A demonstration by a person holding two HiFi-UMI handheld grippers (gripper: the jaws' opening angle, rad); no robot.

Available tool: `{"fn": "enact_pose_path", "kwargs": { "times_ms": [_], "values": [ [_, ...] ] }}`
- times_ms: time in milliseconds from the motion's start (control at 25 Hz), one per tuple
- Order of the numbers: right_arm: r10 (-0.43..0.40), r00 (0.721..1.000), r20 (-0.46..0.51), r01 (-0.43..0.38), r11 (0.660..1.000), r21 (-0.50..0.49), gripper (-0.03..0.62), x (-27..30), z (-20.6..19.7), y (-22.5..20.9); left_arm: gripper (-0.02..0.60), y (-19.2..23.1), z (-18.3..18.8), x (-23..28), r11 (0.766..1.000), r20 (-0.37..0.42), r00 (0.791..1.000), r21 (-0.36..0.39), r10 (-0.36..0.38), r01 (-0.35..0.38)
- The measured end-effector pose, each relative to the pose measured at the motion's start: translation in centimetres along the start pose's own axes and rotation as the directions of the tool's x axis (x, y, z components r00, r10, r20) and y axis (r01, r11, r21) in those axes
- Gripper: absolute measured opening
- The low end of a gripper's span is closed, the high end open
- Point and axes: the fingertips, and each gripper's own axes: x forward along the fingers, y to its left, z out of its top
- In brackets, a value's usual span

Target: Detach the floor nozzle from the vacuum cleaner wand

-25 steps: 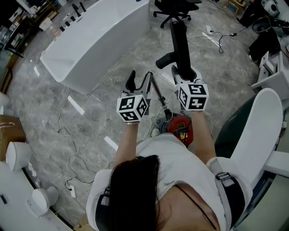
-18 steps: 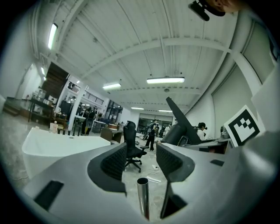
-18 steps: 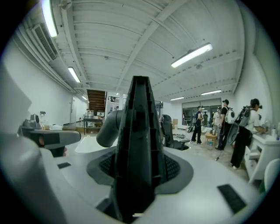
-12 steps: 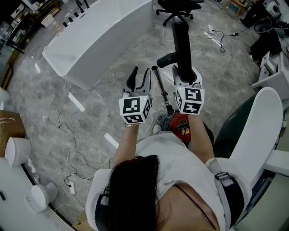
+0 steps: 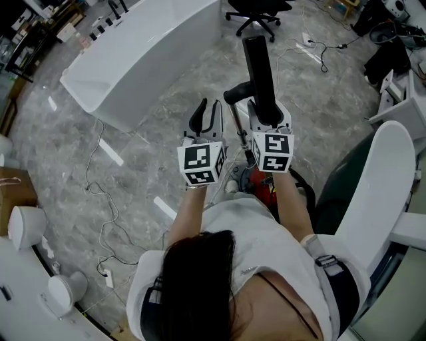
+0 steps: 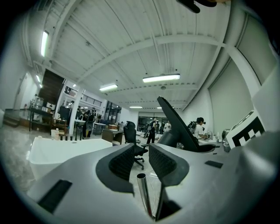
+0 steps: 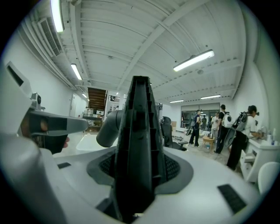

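My right gripper [image 5: 269, 112] is shut on the black floor nozzle [image 5: 258, 63], which stands up and away from me; its grey elbow neck [image 5: 238, 92] points left. The nozzle [image 7: 138, 144] fills the space between the right jaws. The shiny metal wand [image 5: 239, 133] rises from the red vacuum body [image 5: 261, 182], its open top end free of the nozzle. My left gripper [image 5: 208, 108] is just left of the wand, its jaws closing. The wand's open end [image 6: 141, 176] shows low beneath the jaw gap; nothing is pressed between the pads [image 6: 123, 162].
A long white counter [image 5: 143, 56] stands to the upper left, and a black office chair [image 5: 256, 14] beyond the nozzle. Cables [image 5: 100, 200] trail over the marble floor. A white curved seat [image 5: 373, 193] is at my right. People stand in the background [image 7: 221, 127].
The left gripper's jaws have narrowed from wide open. Both grippers have shifted up the picture, the right one carrying the nozzle leftwards, closer to the left gripper.
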Motion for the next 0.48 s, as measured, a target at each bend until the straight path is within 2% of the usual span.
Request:
{"fn": "enact_pose_path", "kwargs": {
  "times_ms": [480],
  "values": [
    [-0.007, 1.000, 0.018, 0.007, 1.000, -0.007, 0.218, -1.4, 0.4, 1.4, 0.020, -1.0, 0.1, -1.2, 1.000, -0.010, 1.000, 0.002, 0.008, -0.008]
  ]
}}
